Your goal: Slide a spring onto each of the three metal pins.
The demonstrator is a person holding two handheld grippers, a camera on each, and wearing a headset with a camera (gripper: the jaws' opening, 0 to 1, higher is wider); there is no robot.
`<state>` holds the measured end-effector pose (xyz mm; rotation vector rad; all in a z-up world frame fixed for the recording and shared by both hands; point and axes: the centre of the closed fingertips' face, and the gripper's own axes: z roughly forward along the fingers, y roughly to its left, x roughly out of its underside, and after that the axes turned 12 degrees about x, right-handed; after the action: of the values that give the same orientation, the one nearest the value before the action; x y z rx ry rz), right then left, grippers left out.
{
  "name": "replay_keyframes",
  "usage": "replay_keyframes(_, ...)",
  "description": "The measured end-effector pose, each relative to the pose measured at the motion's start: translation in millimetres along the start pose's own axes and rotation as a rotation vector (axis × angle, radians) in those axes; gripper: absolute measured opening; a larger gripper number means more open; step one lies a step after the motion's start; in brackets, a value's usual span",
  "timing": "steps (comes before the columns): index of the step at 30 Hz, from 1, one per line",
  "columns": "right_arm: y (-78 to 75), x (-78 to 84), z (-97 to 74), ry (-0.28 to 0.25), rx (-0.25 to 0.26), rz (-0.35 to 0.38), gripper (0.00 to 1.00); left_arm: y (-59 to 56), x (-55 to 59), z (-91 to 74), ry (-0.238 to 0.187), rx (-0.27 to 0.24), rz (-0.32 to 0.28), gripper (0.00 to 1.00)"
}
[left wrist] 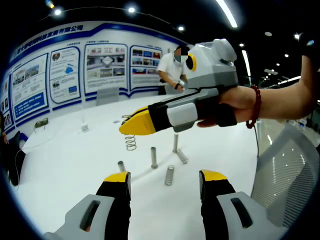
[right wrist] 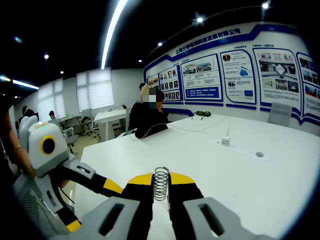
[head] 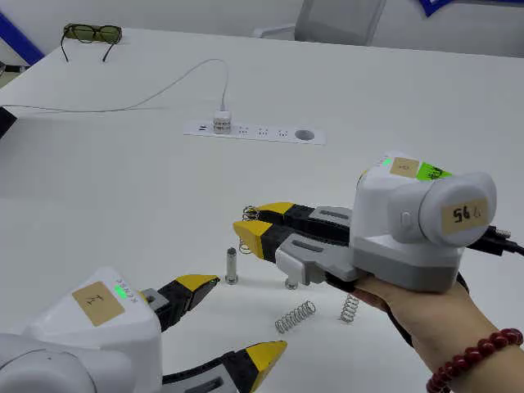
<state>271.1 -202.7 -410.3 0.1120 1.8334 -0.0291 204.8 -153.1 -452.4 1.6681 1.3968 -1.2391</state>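
Yellow-tipped right tongs (head: 253, 221) are pressed together on a spring (right wrist: 160, 184). The spring stands upright between the tips and pokes out above and below them. In the head view these tongs reach in from the right, held by a hand (head: 409, 304) that wears a red bead bracelet (head: 476, 357). They hang over the white surface (head: 123, 180), above the pins.

One metal pin (head: 232, 266) stands upright just below and left of the pinching tips, with no spring on it. A second pin (head: 291, 282) stands under the body of the right tongs, only its lower end visible from the head. In the left gripper view a third pin (left wrist: 175, 142) stands upright beyond these two, and all three look bare.

A longer loose spring (head: 295, 317) lies on its side on the surface just in front of the second pin. A shorter loose spring (head: 350, 308) lies to its right, close to the hand.

The left tongs (left wrist: 165, 175) are spread wide and hold nothing. They sit low at the near left, pointing toward the pins, with one tip near the first pin.

Farther back lies a power strip (head: 262, 132) with a white plug (head: 221, 123) and a cable (head: 164, 86). A pair of sunglasses (head: 92, 34) rests at the far left.
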Motion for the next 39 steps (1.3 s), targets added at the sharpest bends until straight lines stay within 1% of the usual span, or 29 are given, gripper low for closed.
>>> replay_keyframes(6, -4.0, 5.3, 13.0, 0.014, 0.004, 0.009, 0.12, -0.3, 3.4, 1.7, 0.008, 0.006, -0.008, 0.59)
replay_keyframes(12, -6.2, 11.9, 23.4, 0.029, 0.007, -0.002, 0.12, 0.3, 7.4, 2.2, 0.022, 0.005, -0.01, 0.62)
replay_keyframes(17, -6.7, 17.4, 29.4, 0.035, 0.012, 0.002, 0.12, 0.5, 6.2, 2.4, 0.02, 0.006, -0.007, 0.63)
replay_keyframes(20, -6.2, 20.0, 31.8, 0.041, 0.014, 0.002, 0.12, 0.2, 6.9, 2.9, 0.025, 0.005, -0.005, 0.63)
replay_keyframes(29, -6.6, 25.6, 35.5, 0.056, 0.017, 0.007, 0.12, 1.6, 6.6, 1.3, 0.016, -0.004, -0.014, 0.62)
replay_keyframes(35, -7.3, 28.2, 36.4, 0.064, 0.021, 0.011, 0.12, 1.6, 7.2, 1.1, 0.02, -0.003, -0.014, 0.62)
replay_keyframes(39, -6.5, 29.9, 36.6, 0.068, 0.022, 0.0, 0.12, 1.9, 7.4, 0.9, 0.022, -0.004, -0.017, 0.61)
